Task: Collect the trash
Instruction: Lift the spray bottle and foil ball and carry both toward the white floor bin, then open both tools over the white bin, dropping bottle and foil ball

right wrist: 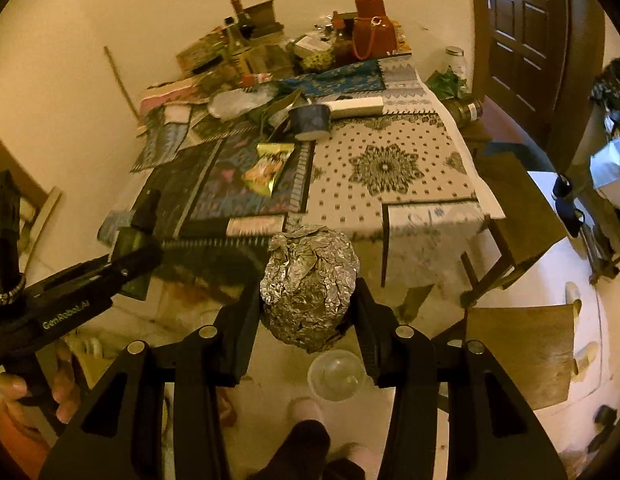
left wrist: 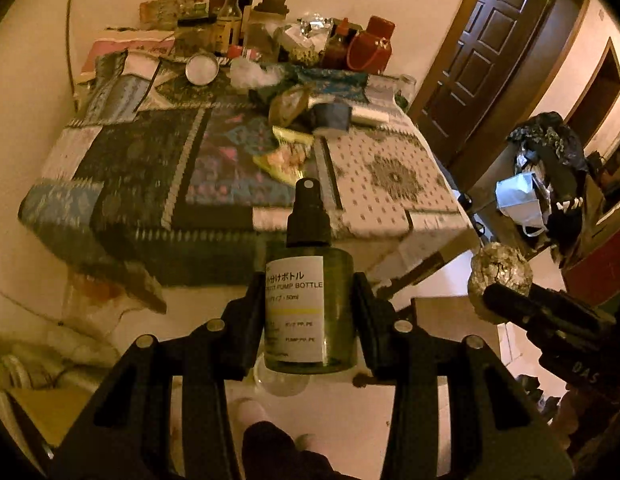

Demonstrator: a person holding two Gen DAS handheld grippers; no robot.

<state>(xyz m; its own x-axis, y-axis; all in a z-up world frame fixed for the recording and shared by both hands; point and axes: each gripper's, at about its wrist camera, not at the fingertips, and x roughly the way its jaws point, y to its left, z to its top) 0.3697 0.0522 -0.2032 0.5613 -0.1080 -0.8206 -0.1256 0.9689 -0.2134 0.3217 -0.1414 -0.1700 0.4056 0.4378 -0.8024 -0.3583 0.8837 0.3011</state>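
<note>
My left gripper (left wrist: 309,300) is shut on a small green pump bottle (left wrist: 310,312) with a black spray cap and a white label, held upright off the near edge of the table. My right gripper (right wrist: 308,300) is shut on a crumpled ball of aluminium foil (right wrist: 308,284). That foil ball (left wrist: 499,274) also shows at the right of the left wrist view, and the bottle (right wrist: 130,240) at the left of the right wrist view. More trash lies on the patterned tablecloth (right wrist: 389,168): a yellow snack wrapper (right wrist: 268,168) and a blue cup on its side (right wrist: 310,120).
Bottles, a red bag (right wrist: 371,32) and boxes crowd the table's far end. A clear plastic cup (right wrist: 335,376) lies on the floor below my grippers. A wooden chair (right wrist: 521,344) stands to the right. A stuffed black bag (left wrist: 549,168) hangs by the door (left wrist: 489,40).
</note>
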